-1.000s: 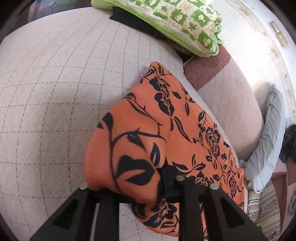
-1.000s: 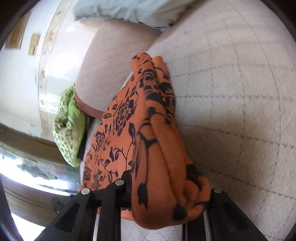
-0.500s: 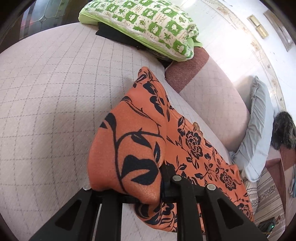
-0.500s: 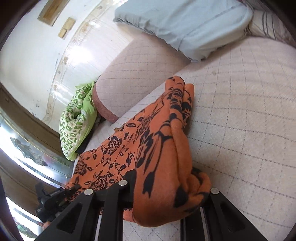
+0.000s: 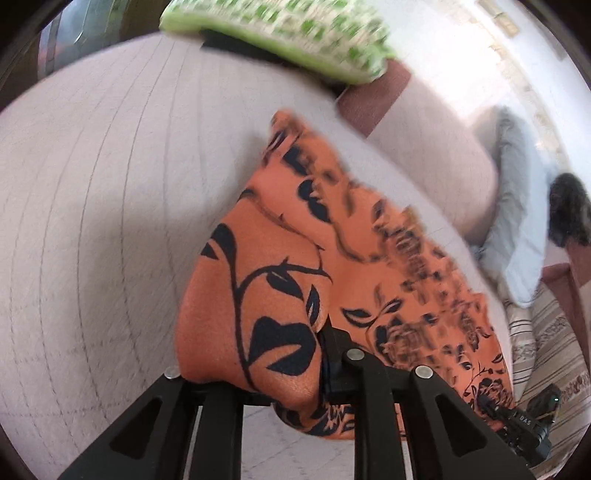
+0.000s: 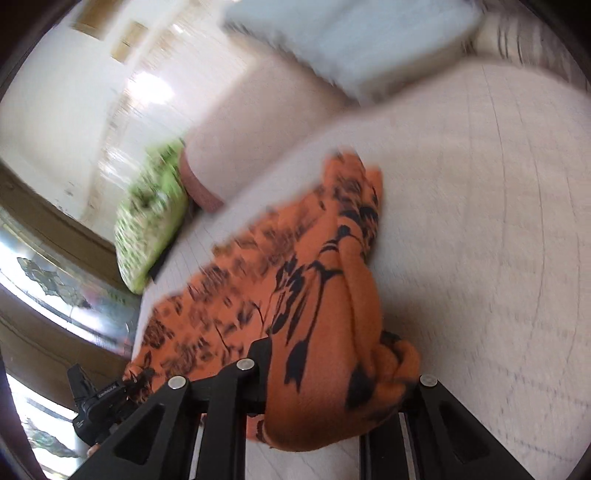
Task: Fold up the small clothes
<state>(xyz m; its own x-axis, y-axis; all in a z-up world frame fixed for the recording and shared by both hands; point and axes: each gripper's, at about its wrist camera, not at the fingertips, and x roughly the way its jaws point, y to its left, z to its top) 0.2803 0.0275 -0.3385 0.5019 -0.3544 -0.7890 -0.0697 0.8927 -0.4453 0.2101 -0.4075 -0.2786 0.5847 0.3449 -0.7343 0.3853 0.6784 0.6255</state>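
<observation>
An orange garment with black flower print lies stretched across the quilted pale sofa seat. One bunched end of it sits between the fingers of my left gripper, whose jaws are opening while the cloth is still pinched. In the right wrist view the garment runs away toward the upper left. Its other bunched end is in my right gripper, jaws likewise opening with cloth pressed between them. Each view shows the other gripper small at the garment's far end.
A green patterned pillow lies at the sofa's back corner, seen too in the right wrist view as the pillow. A grey-blue cushion leans on the armrest. Striped fabric and a dark furry thing are at the right.
Both grippers have shifted across the seat with the garment ends still in them, and the garment now stretches longer between them. The present frames are motion-blurred.
</observation>
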